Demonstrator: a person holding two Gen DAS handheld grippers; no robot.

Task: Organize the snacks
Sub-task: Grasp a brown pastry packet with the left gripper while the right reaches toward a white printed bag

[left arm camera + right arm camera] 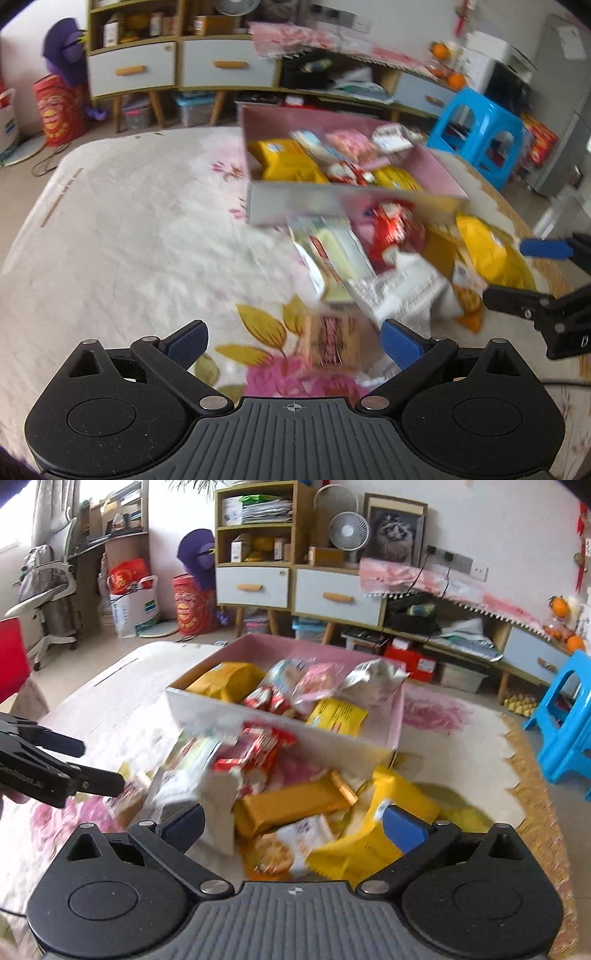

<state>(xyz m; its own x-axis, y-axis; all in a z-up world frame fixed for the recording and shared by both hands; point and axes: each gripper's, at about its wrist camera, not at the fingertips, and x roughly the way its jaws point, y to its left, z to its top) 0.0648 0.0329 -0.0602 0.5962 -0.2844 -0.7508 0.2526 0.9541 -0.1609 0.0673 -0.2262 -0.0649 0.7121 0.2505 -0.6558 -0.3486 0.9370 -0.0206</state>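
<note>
Hovered over loose snacks [288, 805] before the box [397, 716]; left gripper [293, 341] and right gripper [293, 821] both gaped, empty

Snack packets [280, 794] heaped before half-filled box [280, 727]

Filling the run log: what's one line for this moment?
left tongs: open, empty | right tongs: open, empty | box: partly filled | loose snacks: piled before box
</note>
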